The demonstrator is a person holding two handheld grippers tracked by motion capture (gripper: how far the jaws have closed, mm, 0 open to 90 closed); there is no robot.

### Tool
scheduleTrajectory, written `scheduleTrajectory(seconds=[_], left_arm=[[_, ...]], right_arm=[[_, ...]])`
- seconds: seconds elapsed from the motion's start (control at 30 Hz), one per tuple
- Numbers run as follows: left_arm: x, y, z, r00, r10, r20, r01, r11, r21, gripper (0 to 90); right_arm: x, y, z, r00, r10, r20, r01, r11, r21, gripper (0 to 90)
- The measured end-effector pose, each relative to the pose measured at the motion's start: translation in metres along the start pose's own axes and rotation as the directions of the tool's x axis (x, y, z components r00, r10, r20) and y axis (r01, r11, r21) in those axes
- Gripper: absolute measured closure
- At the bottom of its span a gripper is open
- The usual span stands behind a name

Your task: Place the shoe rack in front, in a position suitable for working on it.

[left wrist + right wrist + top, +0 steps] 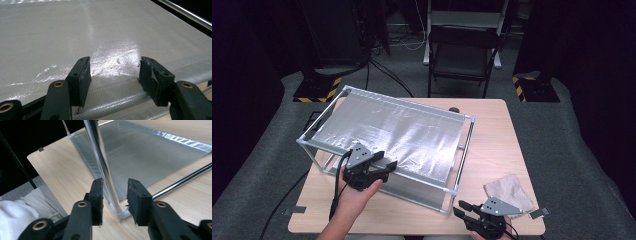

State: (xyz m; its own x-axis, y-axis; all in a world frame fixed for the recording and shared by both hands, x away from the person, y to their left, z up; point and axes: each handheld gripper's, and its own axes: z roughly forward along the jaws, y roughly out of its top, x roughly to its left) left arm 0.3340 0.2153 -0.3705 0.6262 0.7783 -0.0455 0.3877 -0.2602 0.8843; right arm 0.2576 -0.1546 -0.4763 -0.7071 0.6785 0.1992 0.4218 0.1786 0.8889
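The silver cover (pixel 397 132) already drapes the frame (pixel 460 150); both grippers, left (pixel 382 165) and right (pixel 464 210), stand open, holding nothing; only smoothing seems left.

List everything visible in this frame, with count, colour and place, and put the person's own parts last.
Table: one, light wood, centre.
Frame: one, silver rods with white corners, on the table's left half.
Sheet: one, shiny silver-grey, draped over the frame.
Cloth: one, beige, near right corner of the table.
Chair: one, black, beyond the table.
Left gripper: black, open, at the sheet's near edge.
Right gripper: black, open, by the frame's near corner.
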Motion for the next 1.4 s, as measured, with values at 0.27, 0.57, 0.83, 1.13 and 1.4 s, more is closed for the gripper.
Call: scheduleTrajectory(seconds=[0.27,0.57,0.83,1.13,1.4], left_arm=[[0.0,-0.002,0.002,1.0,-0.006,-0.007,0.006,0.9998,-0.017,42.2],[0.0,-0.002,0.004,0.9999,-0.007,-0.009,0.007,0.9998,-0.02,42.2],[0.001,-0.005,0.002,1.0,-0.009,0.002,0.009,0.9995,-0.031,42.6],[0.001,-0.007,0.002,1.0,-0.009,0.0,0.009,0.9988,-0.048,43.0],[0.0,-0.007,0.002,1.0,-0.009,0.001,0.009,0.9987,-0.05,43.0]], right_arm=[[-0.022,-0.001,-0.02,0.9909,-0.028,0.131,0.034,0.999,-0.042,55.9],[-0.065,-0.004,-0.025,0.9529,0.057,0.298,-0.062,0.998,0.009,47.0],[-0.101,-0.029,-0.03,0.8995,0.119,0.42,-0.148,0.988,0.036,37.2],[-0.116,-0.029,-0.028,0.8641,0.146,0.482,-0.2,0.978,0.063,28.2],[-0.136,-0.031,-0.025,0.8379,0.171,0.518,-0.243,0.967,0.073,23.3]])
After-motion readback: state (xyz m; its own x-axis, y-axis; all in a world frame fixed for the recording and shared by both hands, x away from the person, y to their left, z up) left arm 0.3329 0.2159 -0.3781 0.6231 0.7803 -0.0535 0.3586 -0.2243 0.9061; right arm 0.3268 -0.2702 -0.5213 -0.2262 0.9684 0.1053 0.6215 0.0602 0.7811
